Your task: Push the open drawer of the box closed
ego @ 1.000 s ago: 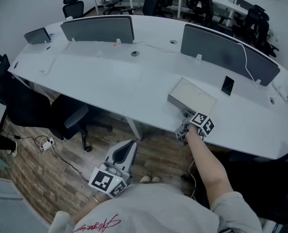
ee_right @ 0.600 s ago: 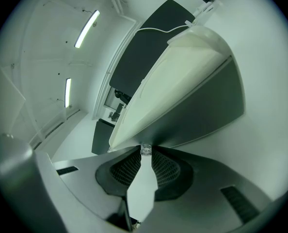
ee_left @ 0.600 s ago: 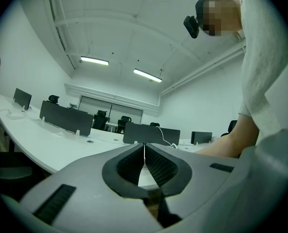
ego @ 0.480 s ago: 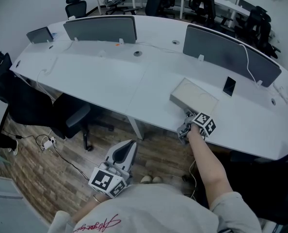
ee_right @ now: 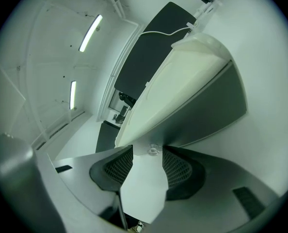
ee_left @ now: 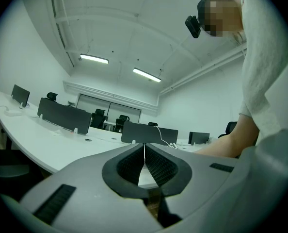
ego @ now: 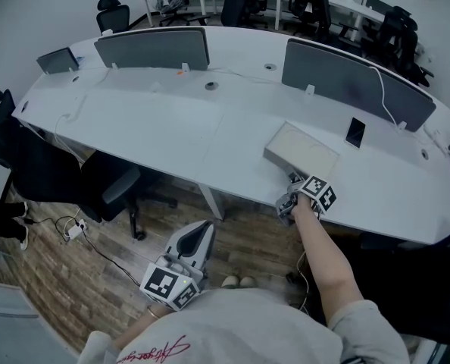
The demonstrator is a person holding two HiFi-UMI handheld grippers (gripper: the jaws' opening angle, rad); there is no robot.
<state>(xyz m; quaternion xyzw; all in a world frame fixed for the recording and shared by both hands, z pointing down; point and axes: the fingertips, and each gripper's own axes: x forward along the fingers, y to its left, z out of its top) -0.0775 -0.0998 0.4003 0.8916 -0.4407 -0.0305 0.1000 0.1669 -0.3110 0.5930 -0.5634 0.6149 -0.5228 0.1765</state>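
Right tool (ego: 293, 184) is at the near end of the box (ego: 301, 152), arm stretched out from the body, marker cube (ego: 317, 193) facing up. The box is flat and cream-topped and lies on the white curved bench (ego: 172, 120), close to its near edge and to the right of centre. In the right gripper view the right tool (ee_right: 149, 152) is released, pads apart. A pale panel (ee_right: 141, 188) fills the gap between them, with a small round knob (ee_right: 153, 150) at the tips. Above it are the box's (ee_right: 183, 81) cream top and grey side. Cannot tell if the tips touch the box, or whether the drawer is fully in. Left tool (ego: 206, 226) hangs low by the person's body, over the wood floor (ego: 96, 264), well apart from the bench. In the left gripper view the left tool (ee_left: 144, 147) is clenched, pads meeting, nothing between them, aimed up at the room. A dark phone (ego: 355, 133) lies on the bench just beside the box. Grey divider screens (ego: 153, 48) stand along the bench and a black office chair (ego: 107, 184) is tucked under its near edge.
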